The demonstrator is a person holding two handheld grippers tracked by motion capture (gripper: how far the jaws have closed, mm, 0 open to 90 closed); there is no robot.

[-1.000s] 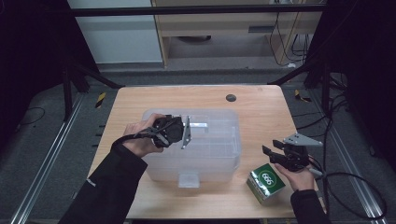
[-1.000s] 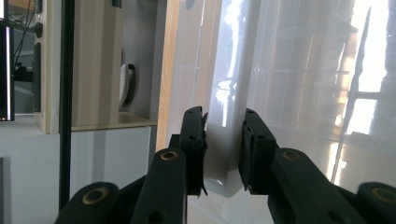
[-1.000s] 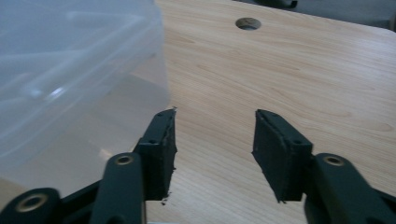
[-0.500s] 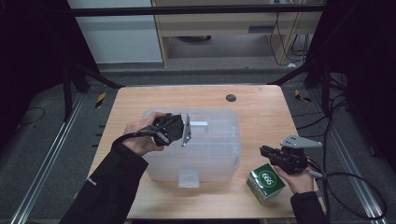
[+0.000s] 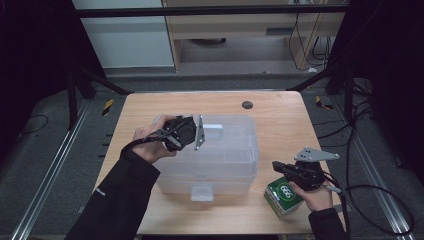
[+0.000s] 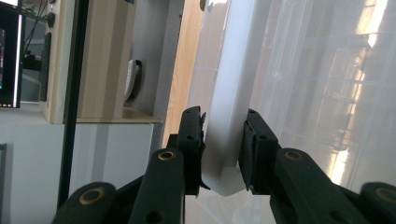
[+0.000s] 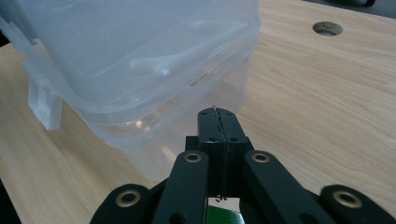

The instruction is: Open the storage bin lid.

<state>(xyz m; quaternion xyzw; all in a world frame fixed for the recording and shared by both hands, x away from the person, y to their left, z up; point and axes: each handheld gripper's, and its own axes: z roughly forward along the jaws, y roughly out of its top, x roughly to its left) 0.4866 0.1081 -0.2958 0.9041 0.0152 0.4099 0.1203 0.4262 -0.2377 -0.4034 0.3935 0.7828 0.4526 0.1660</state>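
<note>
A clear plastic bin (image 5: 220, 155) with its lid on stands mid-table. My left gripper (image 5: 204, 131) lies over the lid's left part, shut on the white handle (image 6: 224, 93) of the lid, with its pads (image 6: 194, 135) pressing both sides. My right gripper (image 5: 276, 165) hovers off the bin's right front corner, just above a green box (image 5: 284, 196) printed with white figures. Its jaws have just been closing and now meet (image 7: 218, 114) with nothing between them. A sliver of the green box (image 7: 222, 212) shows under them.
The wooden table (image 5: 280, 120) has a dark round hole (image 5: 247, 105) near its far edge. A clear latch (image 5: 201, 191) sticks out from the bin's front side. Cables trail off the table's right edge, and a cabinet stands behind the table.
The right gripper's jaws have closed from open to shut, and the hand has shifted slightly towards the bin. The left gripper has stayed on the lid handle.
</note>
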